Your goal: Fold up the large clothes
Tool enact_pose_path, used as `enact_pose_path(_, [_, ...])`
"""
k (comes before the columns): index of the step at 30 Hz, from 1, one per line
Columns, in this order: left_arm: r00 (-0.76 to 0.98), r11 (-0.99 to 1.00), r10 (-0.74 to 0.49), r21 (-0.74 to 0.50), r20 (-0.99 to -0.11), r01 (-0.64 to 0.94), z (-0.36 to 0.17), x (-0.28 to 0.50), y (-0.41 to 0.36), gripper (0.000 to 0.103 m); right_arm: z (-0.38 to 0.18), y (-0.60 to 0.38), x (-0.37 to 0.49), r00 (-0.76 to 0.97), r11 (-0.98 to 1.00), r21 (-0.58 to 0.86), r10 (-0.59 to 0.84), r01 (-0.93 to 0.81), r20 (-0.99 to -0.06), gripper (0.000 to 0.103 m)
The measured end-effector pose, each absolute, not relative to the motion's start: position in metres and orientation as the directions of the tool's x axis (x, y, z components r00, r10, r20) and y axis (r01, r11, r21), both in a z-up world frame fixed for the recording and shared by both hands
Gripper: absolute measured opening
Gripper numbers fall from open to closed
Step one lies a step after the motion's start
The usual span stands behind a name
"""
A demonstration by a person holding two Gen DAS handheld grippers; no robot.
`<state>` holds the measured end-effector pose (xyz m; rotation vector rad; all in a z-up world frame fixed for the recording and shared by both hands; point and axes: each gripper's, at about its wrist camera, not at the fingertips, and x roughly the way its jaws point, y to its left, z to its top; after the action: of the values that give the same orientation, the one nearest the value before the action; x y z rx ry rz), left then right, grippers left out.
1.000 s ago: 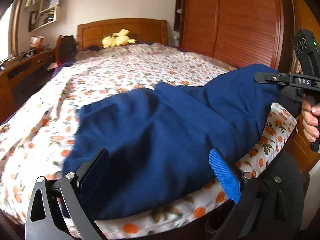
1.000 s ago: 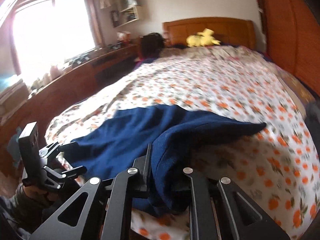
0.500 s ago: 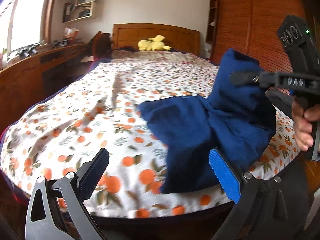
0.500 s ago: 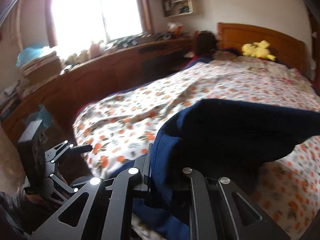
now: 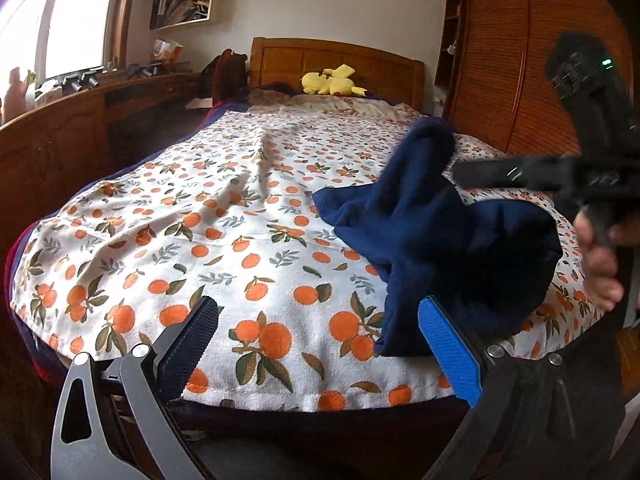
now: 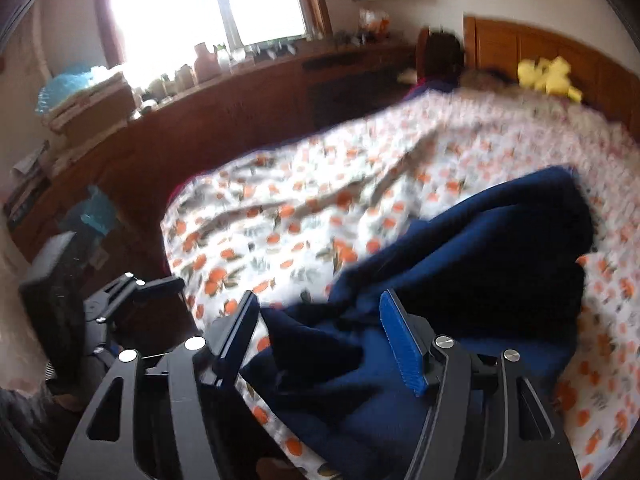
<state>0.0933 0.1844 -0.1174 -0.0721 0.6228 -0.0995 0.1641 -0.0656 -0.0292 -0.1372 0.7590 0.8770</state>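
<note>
Navy garment [image 5: 440,240] lies bunched at the bed's [image 5: 240,216] near right corner, directly under our right gripper [image 6: 320,336], whose fingers are opening off the cloth, while our left gripper [image 5: 320,344], fingers spread and empty, sits farther left.

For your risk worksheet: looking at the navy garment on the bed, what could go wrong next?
1. The navy garment lies bunched near the bed's edge; it may slide off.
2. The right claw is opening with cloth between its pads, so the fold may fall crooked.
3. The left claw is open and holds nothing, so nothing steadies the fold.
</note>
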Motion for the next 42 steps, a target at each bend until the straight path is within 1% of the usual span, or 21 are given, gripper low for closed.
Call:
enact_pose_path(2, [0.811,0.992,-0.123,-0.098,-0.572,0.081,-0.114,0.095,0.18,0.101,-0.018,-0.08,0.161,0.42,0.652,0.181,0.65,-0.736,-0.634,0.061])
enact_pose_path(4, [0.817,0.991,-0.132,-0.1,-0.561,0.091,-0.109,0.096,0.174,0.101,-0.012,-0.097,0.161,0.447,0.671,0.169,0.639,-0.722,-0.626,0.055])
enact_pose_path(5, [0.82,0.99,-0.139,-0.102,-0.556,0.1,-0.107,0.096,0.171,0.101,-0.012,-0.105,0.162,0.461,0.684,0.158,0.626,-0.713,-0.63,0.047])
enact_pose_path(6, [0.822,0.989,-0.144,-0.102,-0.551,0.105,-0.105,0.098,0.169,0.101,-0.014,-0.11,0.164,0.469,0.695,0.149,0.612,-0.704,-0.637,0.035])
enact_pose_path(7, [0.824,0.989,-0.149,-0.103,-0.546,0.111,-0.102,0.099,0.165,0.101,-0.02,-0.119,0.168,0.474,0.712,0.141,0.588,-0.688,-0.655,0.03])
enact_pose_path(8, [0.825,0.988,-0.156,-0.105,-0.542,0.118,-0.1,0.101,0.162,0.101,-0.025,-0.125,0.172,0.474,0.725,0.139,0.57,-0.675,-0.671,0.017])
enact_pose_path(9, [0.825,0.986,-0.164,-0.108,-0.541,0.125,-0.099,0.103,0.16,0.101,-0.032,-0.13,0.174,0.471,0.735,0.137,0.554,-0.664,-0.687,0.012])
enact_pose_path(12, [0.824,0.985,-0.171,-0.102,-0.541,0.138,-0.096,0.109,0.151,0.101,-0.053,-0.141,0.167,0.427,0.724,0.153,0.549,-0.673,-0.718,0.012])
enact_pose_path(14, [0.82,0.985,-0.174,-0.101,-0.545,0.142,-0.096,0.112,0.147,0.101,-0.066,-0.143,0.156,0.402,0.716,0.131,0.523,-0.685,-0.752,0.012])
enact_pose_path(17, [0.813,0.983,-0.183,-0.111,-0.552,0.146,-0.097,0.114,0.144,0.101,-0.097,-0.148,0.149,0.358,0.738,0.165,0.494,-0.654,-0.793,0.011])
enact_pose_path(20, [0.808,0.983,-0.183,-0.112,-0.56,0.145,-0.1,0.116,0.141,0.101,-0.108,-0.154,0.143,0.37,0.736,0.177,0.514,-0.653,-0.774,0.011])
enact_pose_path(25, [0.801,0.984,-0.177,-0.106,-0.572,0.142,-0.105,0.115,0.138,0.101,-0.094,-0.154,0.14,0.396,0.733,0.147,0.512,-0.665,-0.762,0.011])
enact_pose_path(26, [0.799,0.984,-0.176,-0.106,-0.574,0.141,-0.106,0.114,0.138,0.101,-0.087,-0.157,0.141,0.405,0.731,0.146,0.519,-0.666,-0.753,0.015])
enact_pose_path(27, [0.798,0.985,-0.175,-0.105,-0.576,0.14,-0.106,0.112,0.139,0.101,-0.081,-0.159,0.144,0.413,0.733,0.147,0.523,-0.664,-0.746,0.028])
enact_pose_path(28, [0.798,0.985,-0.174,-0.104,-0.577,0.14,-0.107,0.111,0.14,0.101,-0.074,-0.163,0.147,0.428,0.738,0.142,0.524,-0.66,-0.737,0.036])
enact_pose_path(29, [0.796,0.985,-0.175,-0.106,-0.58,0.139,-0.108,0.11,0.14,0.101,-0.067,-0.168,0.154,0.449,0.745,0.128,0.519,-0.654,-0.727,0.049])
enact_pose_path(30, [0.794,0.984,-0.176,-0.109,-0.581,0.138,-0.109,0.109,0.141,0.101,-0.063,-0.172,0.158,0.467,0.753,0.114,0.511,-0.648,-0.722,0.051])
enact_pose_path(33, [0.789,0.984,-0.179,-0.112,-0.587,0.139,-0.112,0.108,0.142,0.101,-0.062,-0.185,0.188,0.505,0.786,0.081,0.468,-0.613,-0.725,0.051])
enact_pose_path(39, [0.776,0.984,-0.177,-0.114,-0.605,0.136,-0.121,0.113,0.138,0.1,-0.088,-0.2,0.263,0.508,0.835,0.082,0.405,-0.544,-0.76,0.051])
enact_pose_path(41, [0.77,0.985,-0.174,-0.116,-0.613,0.13,-0.124,0.116,0.138,0.095,-0.1,-0.205,0.288,0.5,0.853,0.104,0.394,-0.512,-0.771,0.053])
enact_pose_path(42, [0.767,0.985,-0.175,-0.119,-0.617,0.128,-0.126,0.117,0.138,0.095,-0.104,-0.207,0.298,0.498,0.858,0.112,0.391,-0.501,-0.774,0.056])
